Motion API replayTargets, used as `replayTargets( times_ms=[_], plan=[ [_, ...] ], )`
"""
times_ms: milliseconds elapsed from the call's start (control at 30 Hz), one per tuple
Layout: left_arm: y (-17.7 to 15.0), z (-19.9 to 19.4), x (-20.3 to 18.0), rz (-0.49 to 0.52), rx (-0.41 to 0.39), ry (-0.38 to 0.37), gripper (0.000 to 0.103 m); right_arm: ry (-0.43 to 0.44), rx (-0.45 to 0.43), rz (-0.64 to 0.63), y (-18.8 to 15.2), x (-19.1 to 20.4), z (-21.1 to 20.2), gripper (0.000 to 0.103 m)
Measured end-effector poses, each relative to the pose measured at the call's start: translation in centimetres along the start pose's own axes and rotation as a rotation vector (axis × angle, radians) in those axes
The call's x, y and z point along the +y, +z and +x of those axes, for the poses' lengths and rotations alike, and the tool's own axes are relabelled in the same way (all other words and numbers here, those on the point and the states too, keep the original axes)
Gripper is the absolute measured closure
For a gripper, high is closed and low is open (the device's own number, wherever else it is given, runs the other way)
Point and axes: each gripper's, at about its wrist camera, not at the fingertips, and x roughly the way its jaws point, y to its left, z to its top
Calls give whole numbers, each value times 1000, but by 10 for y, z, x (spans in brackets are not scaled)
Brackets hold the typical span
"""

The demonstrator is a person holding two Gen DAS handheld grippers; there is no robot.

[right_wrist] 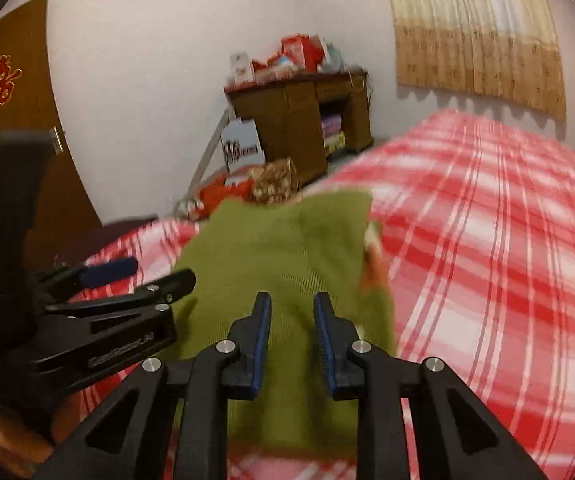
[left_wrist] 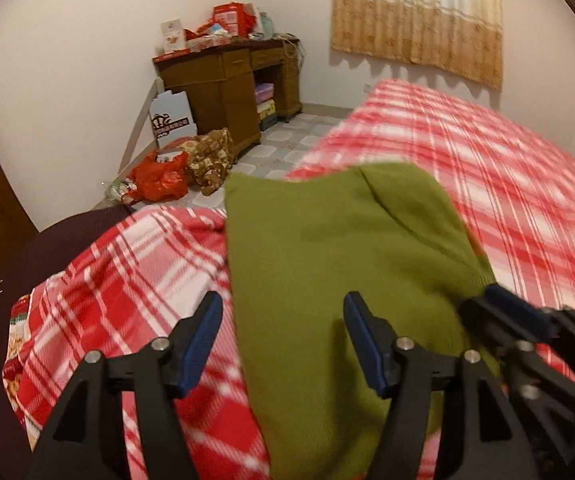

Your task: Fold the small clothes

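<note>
On plaid bedspread [left_wrist: 507, 168], green garment [left_wrist: 319, 248], grippers apart

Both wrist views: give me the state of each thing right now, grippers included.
Green garment: lying on the bed, partly folded.
Left gripper: open wide, straddling the garment's left edge.
Right gripper: open, narrower gap, over the garment.
Plaid bedspread: spread over the bed.
Curtain: drawn closed.
</note>
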Motion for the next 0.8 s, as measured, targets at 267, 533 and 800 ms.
replayTargets(
  times_ms=[267, 533, 800],
  plan=[
    [-38, 6, -16, 72, 73, 37, 36, -19, 128, 141, -35, -22, 7, 80],
    [-51, -46, -9, 83, -15, 32, 27, -119, -53, 149, -44, 6, -82, 32],
    [-56, -114, 2, 100, -186, 72, 0, -238, -183, 84, -35, 40, -154, 30]
  ],
)
